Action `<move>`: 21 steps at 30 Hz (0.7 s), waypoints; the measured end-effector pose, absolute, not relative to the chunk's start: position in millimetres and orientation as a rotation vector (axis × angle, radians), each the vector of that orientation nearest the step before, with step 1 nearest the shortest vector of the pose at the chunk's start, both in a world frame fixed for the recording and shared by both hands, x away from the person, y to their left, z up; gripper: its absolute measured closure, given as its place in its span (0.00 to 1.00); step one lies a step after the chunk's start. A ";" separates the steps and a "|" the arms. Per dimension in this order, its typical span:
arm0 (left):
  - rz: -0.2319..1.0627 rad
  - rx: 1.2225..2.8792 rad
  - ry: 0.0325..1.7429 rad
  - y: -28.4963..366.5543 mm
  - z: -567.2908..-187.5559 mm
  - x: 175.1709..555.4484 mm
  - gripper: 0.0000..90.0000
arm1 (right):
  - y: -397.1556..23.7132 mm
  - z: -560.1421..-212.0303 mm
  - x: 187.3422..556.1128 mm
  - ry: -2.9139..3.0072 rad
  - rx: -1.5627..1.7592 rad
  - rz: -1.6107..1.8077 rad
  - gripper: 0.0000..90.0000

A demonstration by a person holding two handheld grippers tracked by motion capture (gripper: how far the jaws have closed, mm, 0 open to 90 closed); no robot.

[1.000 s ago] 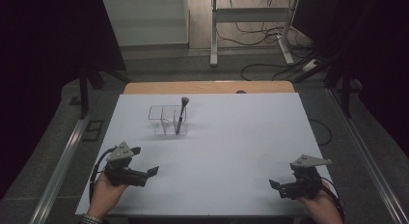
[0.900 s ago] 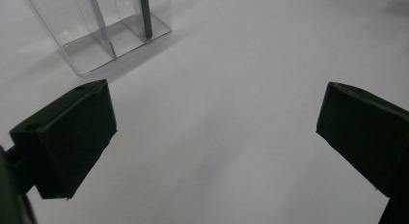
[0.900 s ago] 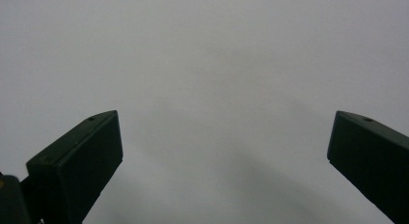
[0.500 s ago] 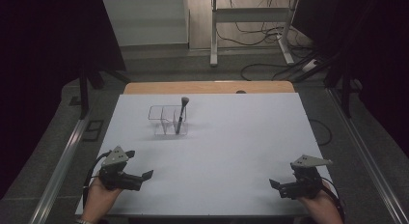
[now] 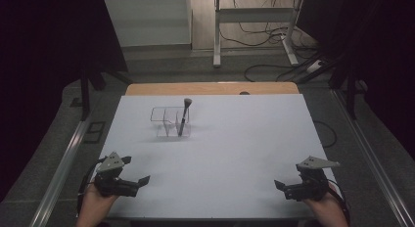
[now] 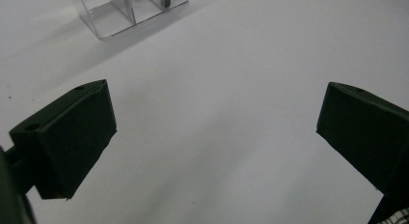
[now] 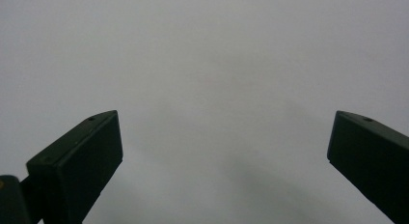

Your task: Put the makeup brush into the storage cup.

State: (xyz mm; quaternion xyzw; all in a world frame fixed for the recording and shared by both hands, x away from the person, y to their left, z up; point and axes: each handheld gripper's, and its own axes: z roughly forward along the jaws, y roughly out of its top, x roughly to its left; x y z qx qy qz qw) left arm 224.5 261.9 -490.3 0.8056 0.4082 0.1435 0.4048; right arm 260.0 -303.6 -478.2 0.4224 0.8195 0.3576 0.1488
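Observation:
A clear plastic organiser (image 5: 169, 120) with several compartments stands on the white table (image 5: 235, 153), left of centre toward the back. A makeup brush (image 5: 183, 117) stands upright in its right compartment, bristles up. My left gripper (image 5: 139, 180) rests near the table's front left corner, open, with nothing between its jaws. In the left gripper view the organiser (image 6: 128, 14) lies far ahead at the top left. My right gripper (image 5: 280, 185) sits near the front right corner, open and empty, facing bare table.
Beyond the white top runs a wooden table edge (image 5: 210, 88). A metal rail (image 5: 63, 173) lines the left side and another rail (image 5: 377, 163) the right. Cables (image 5: 274, 36) and a desk frame stand on the floor behind.
The left gripper has drawn back toward the front left corner of the table. The right gripper has stayed in place.

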 end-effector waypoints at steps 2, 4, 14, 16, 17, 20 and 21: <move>0.369 2.038 1.039 263.9 -491.3 223.0 0.01 | -304.0 -478.1 260.1 2.352 1.215 1.029 0.00; 0.365 2.037 1.047 266.5 -491.8 221.5 0.01 | -304.5 -477.7 260.2 2.348 1.219 1.033 0.00; 0.362 2.051 1.082 275.5 -496.0 212.9 0.01 | -305.4 -477.4 260.4 2.341 1.227 1.039 0.00; 0.363 2.052 1.087 276.8 -496.6 211.1 0.01 | -305.6 -477.5 260.4 2.339 1.228 1.042 0.00; 0.360 2.054 1.091 277.7 -497.1 210.4 0.01 | -305.7 -477.4 260.4 2.339 1.228 1.042 0.00; 0.362 2.054 1.104 279.9 -497.6 207.7 0.00 | -305.9 -477.6 260.6 2.339 1.229 1.043 0.00; 0.358 2.051 1.105 280.8 -497.8 206.9 0.00 | -305.8 -477.6 260.5 2.340 1.230 1.042 0.00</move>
